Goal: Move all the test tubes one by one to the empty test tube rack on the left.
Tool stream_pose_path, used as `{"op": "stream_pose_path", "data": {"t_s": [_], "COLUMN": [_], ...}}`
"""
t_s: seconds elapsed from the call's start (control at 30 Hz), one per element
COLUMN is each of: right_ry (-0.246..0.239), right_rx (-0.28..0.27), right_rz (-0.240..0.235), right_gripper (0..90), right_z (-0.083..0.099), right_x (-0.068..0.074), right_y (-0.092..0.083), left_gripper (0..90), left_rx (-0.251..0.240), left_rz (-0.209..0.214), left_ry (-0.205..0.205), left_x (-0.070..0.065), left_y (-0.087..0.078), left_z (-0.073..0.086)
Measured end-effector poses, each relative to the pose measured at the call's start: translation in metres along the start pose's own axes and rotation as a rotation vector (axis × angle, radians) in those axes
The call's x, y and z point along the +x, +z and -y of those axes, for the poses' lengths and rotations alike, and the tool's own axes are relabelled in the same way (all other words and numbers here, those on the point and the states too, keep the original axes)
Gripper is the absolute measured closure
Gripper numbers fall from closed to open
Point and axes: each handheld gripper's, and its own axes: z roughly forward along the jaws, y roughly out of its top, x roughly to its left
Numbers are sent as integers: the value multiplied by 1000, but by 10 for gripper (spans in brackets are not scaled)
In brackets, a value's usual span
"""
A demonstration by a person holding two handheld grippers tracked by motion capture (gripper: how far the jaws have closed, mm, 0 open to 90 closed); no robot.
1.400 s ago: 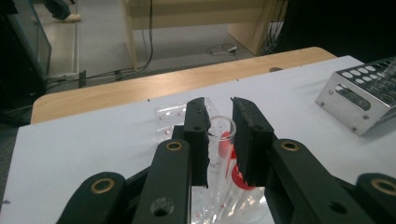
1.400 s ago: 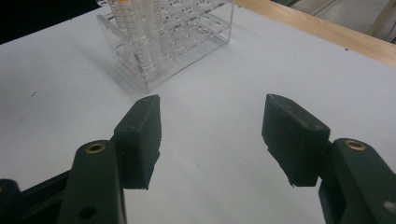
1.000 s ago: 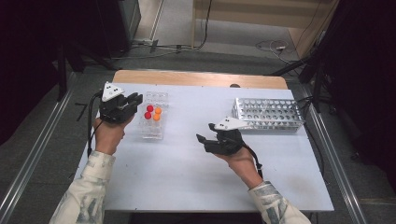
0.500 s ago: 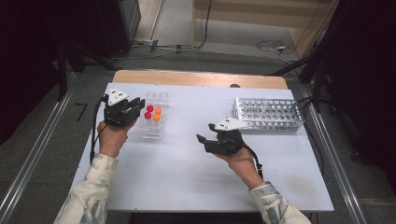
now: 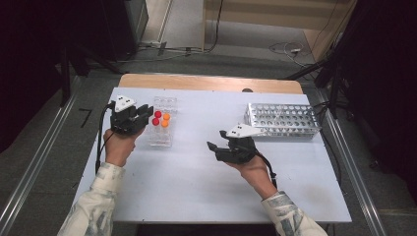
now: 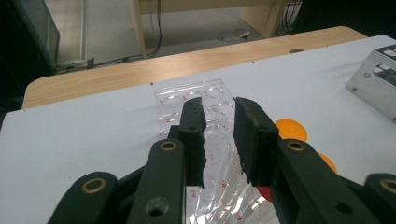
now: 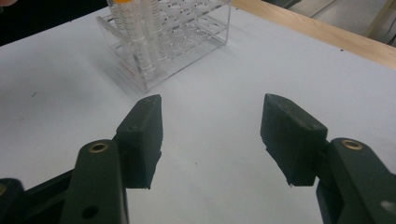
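A clear plastic tube rack (image 5: 164, 103) stands on the white table at the left, with red-capped tubes (image 5: 157, 118) and orange-capped tubes (image 5: 165, 120) in it. My left gripper (image 5: 145, 114) hovers at the rack's left side. In the left gripper view its jaws (image 6: 218, 116) have just been opening; a narrow gap shows between them with nothing in it, above the rack (image 6: 196, 93) and beside an orange cap (image 6: 290, 129). My right gripper (image 5: 214, 147) hangs over the bare table's middle, open and empty (image 7: 215, 130), facing the rack (image 7: 187, 37).
A metal tube rack (image 5: 282, 120) with many round holes stands at the back right; its corner (image 6: 378, 79) appears in the left gripper view. A wooden strip (image 5: 206, 82) runs along the table's far edge. The floor lies beyond.
My left gripper has drifted slightly toward the person beside the clear rack. The right hand has kept still.
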Motion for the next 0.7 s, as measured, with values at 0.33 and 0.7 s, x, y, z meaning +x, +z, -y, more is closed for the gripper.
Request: {"op": "stream_pose_path", "data": {"t_s": [0.33,0.7], "right_ry": [17,71], "right_rx": [-4,-20], "right_rz": [25,118], "right_gripper": [381,391], "right_z": [1,6], "right_x": [-7,-35], "right_y": [-3,-19], "left_gripper": [709,504], "left_rx": [-16,-17], "left_rz": [26,46], "left_ry": [-48,-78], "left_x": [3,2], "left_y": [-5,-18], "left_z": [-1,-3]}}
